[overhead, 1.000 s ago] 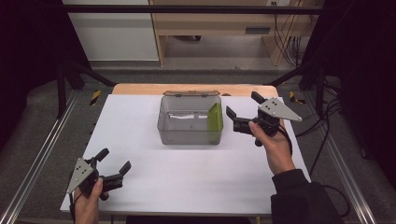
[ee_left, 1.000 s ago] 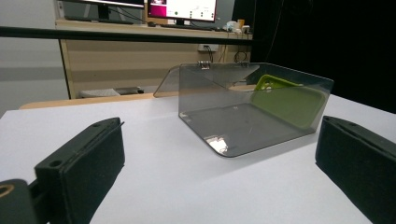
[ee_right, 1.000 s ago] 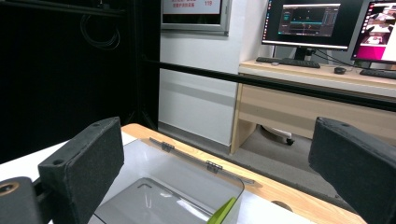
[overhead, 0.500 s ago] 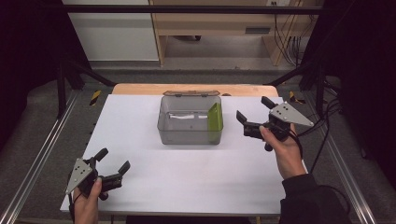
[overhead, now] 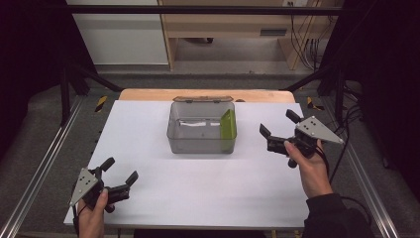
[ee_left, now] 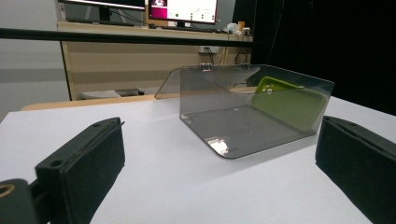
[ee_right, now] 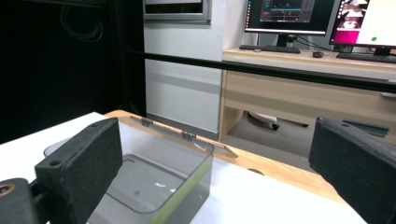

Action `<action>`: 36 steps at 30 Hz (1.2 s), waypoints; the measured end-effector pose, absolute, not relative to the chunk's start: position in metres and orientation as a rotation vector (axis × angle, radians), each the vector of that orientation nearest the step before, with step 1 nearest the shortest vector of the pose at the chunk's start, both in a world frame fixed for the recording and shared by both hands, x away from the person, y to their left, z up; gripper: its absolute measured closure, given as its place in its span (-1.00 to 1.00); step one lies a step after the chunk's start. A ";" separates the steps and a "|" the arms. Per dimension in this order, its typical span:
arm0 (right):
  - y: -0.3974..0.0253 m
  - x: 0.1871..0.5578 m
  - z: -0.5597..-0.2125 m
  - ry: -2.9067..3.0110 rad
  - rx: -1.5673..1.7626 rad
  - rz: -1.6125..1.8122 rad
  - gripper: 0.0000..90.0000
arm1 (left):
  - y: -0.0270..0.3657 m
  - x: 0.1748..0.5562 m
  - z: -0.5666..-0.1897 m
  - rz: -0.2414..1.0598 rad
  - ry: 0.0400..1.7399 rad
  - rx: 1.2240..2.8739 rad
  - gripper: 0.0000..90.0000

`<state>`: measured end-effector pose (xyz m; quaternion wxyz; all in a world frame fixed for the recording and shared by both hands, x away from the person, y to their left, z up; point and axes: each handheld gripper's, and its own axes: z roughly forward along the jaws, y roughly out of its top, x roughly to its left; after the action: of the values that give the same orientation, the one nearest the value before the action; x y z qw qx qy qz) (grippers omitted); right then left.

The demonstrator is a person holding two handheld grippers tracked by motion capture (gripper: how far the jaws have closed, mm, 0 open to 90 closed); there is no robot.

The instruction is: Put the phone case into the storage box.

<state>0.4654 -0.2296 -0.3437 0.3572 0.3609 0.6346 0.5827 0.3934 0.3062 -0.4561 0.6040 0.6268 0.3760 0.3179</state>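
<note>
The clear grey box (overhead: pixel 202 127) sits on the white desk (overhead: pixel 198 193), toward its far edge and about midway across, with its lid (overhead: pixel 202 99) swung open behind it and lying back on the hinges. Inside, a green phone case (overhead: pixel 228 124) stands on edge, leaning against the box's right-hand wall; in my left gripper view the same case (ee_left: pixel 289 105) shows through the transparent side, tilted against that wall, and the bare floor of the box takes up the rest of the inside. My right tongs (overhead: pixel 279 131) hover just to the right of the box, near it but not touching, with the jaws spread wide and nothing between them; the grey three-cornered plate rides on top and my right hand (overhead: pixel 304 163) grips the handle below. In my right gripper view the two black jaws stand far apart, and the near corner of the box (ee_right: pixel 173 186) with its green edge lies low between them. My left tongs (overhead: pixel 120 171) are well away from the box, at the near left corner of the desk, jaws also apart and empty, held by my left hand (overhead: pixel 94 215). Beyond the desk stands a wooden bench (overhead: pixel 233 25) with cables hanging at its right end.
</note>
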 end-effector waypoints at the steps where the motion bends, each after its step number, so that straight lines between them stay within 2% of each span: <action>1: -0.231 0.465 -0.345 1.637 0.935 1.504 -0.93 | 0.306 0.393 -0.456 0.736 0.870 1.449 -0.98; 36: -0.261 0.430 -0.384 1.580 0.980 1.477 -0.94 | 0.308 0.392 -0.456 0.733 0.864 1.443 -0.98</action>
<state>0.4295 -0.2615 -0.3844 0.3742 0.3828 0.6171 0.5767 0.3924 0.3083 -0.4556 0.6077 0.6246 0.3740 0.3172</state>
